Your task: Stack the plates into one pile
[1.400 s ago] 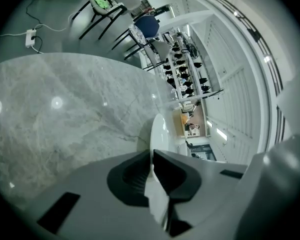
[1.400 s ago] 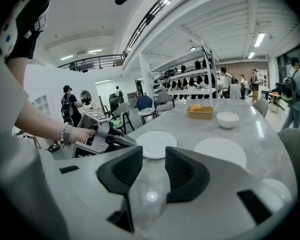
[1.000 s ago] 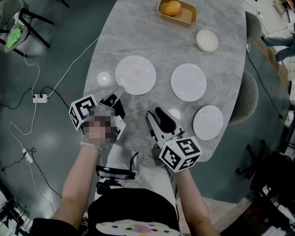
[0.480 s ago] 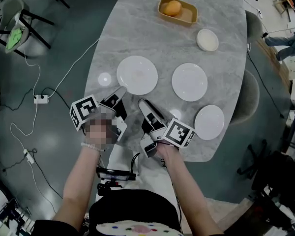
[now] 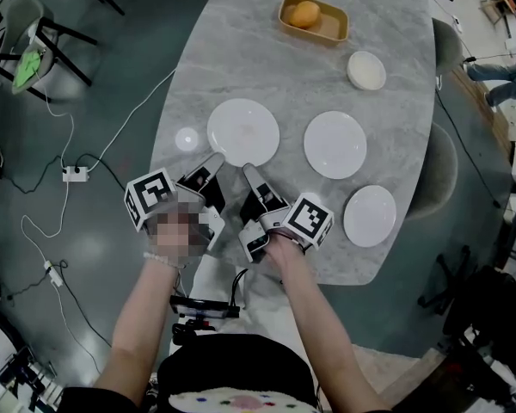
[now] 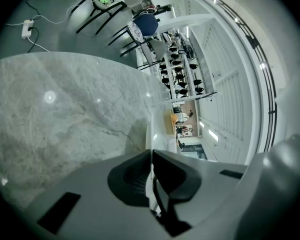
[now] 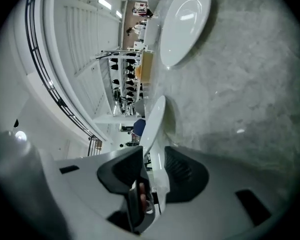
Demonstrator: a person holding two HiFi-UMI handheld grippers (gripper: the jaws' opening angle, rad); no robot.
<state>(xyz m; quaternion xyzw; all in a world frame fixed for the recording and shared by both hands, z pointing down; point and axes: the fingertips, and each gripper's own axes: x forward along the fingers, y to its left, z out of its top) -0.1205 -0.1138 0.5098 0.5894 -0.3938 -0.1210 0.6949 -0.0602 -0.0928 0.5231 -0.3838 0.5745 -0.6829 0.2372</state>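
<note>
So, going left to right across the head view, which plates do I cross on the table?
left plate → middle plate → right plate, which lies nearest the table's edge.

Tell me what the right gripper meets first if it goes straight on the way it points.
The nearest white plate: its rim already sits between the jaws of the right gripper, which have just been closing but look not yet clamped.
</note>
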